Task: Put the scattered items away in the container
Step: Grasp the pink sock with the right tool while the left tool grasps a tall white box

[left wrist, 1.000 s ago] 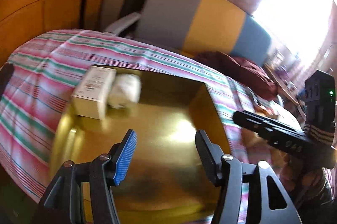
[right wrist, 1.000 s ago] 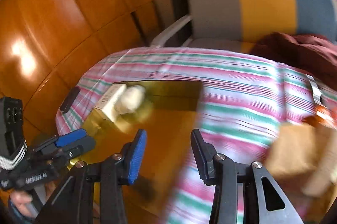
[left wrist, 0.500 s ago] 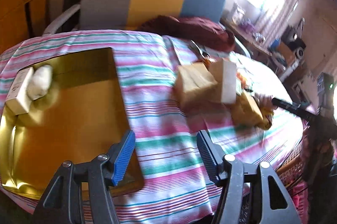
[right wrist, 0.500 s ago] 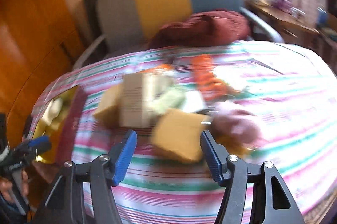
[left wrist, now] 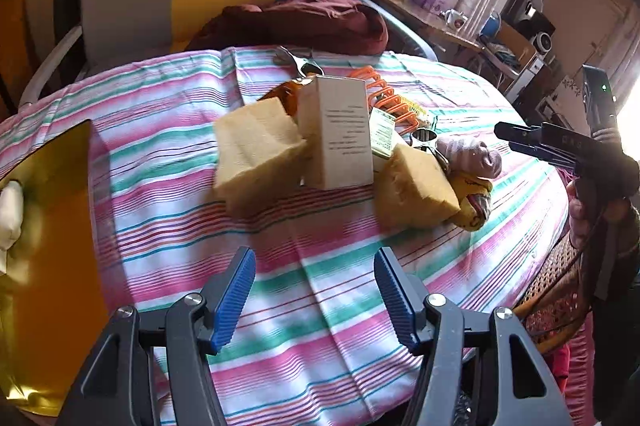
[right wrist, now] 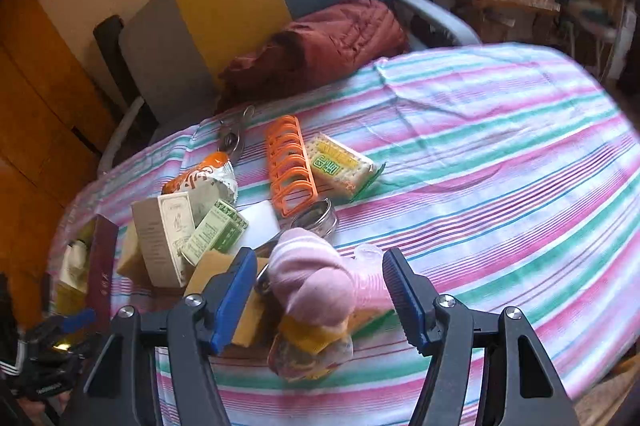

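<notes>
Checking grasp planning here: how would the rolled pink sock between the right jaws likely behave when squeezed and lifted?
The pink sock looks soft, so it would probably squash and sag. It seems light. It lies on a yellow cloth, which might drag along.

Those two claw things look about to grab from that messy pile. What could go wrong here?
The right gripper is open around the pink sock, which lies on a yellow sock and against a sponge; closing might snag more than one. The tall box stands upright between two sponges, so a nudge could topple it. The gold tray sits at the table's edge, so a hard drop might shift it.
</notes>
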`<act>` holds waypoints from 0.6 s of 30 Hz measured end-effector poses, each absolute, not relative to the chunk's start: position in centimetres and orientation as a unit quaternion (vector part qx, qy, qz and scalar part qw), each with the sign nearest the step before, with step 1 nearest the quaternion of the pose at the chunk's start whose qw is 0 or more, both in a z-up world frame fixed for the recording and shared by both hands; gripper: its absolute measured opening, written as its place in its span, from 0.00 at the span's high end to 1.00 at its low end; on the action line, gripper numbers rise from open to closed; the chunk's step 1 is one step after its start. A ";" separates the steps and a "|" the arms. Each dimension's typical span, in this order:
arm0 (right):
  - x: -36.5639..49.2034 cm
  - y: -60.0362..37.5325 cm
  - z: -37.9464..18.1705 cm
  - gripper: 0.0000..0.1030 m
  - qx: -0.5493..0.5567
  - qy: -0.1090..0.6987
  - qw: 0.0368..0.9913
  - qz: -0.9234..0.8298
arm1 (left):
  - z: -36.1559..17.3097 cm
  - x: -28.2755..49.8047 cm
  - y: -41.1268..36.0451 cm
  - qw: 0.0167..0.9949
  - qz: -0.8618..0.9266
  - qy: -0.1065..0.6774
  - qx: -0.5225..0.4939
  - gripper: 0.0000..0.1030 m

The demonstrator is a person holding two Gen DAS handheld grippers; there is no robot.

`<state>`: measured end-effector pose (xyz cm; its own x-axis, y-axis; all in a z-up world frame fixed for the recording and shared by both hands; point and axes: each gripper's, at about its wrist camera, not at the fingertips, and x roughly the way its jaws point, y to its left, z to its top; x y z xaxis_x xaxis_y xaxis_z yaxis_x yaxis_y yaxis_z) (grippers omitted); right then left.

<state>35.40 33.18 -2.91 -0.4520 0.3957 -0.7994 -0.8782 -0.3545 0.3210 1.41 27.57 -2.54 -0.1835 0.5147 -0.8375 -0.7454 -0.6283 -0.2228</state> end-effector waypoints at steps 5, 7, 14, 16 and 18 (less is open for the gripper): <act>35.7 34.8 -4.2 0.33 -0.310 0.432 0.381 0.756 | -2.6 0.4 29.7 0.410 0.757 0.122 -0.494 0.42; 35.3 35.1 -4.5 0.32 -0.310 0.443 0.363 0.759 | -2.8 -0.4 30.5 0.401 0.759 0.126 -0.498 0.45; 33.2 35.7 -5.8 0.32 -0.356 0.429 0.344 0.756 | -1.9 -2.2 33.5 0.410 0.765 0.114 -0.484 0.46; 32.6 35.6 -6.2 0.48 -0.375 0.414 0.348 0.753 | -1.6 -2.3 34.3 0.412 0.769 0.120 -0.474 0.46; 32.0 35.6 -6.7 0.55 -0.394 0.404 0.351 0.748 | -1.5 -2.4 35.1 0.417 0.771 0.126 -0.465 0.45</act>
<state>32.03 35.64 -6.75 -0.4436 0.2060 -0.8722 -0.8422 -0.4285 0.3272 -2.44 35.15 -1.50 -0.2199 0.5251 -0.8221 -0.7591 -0.6214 -0.1938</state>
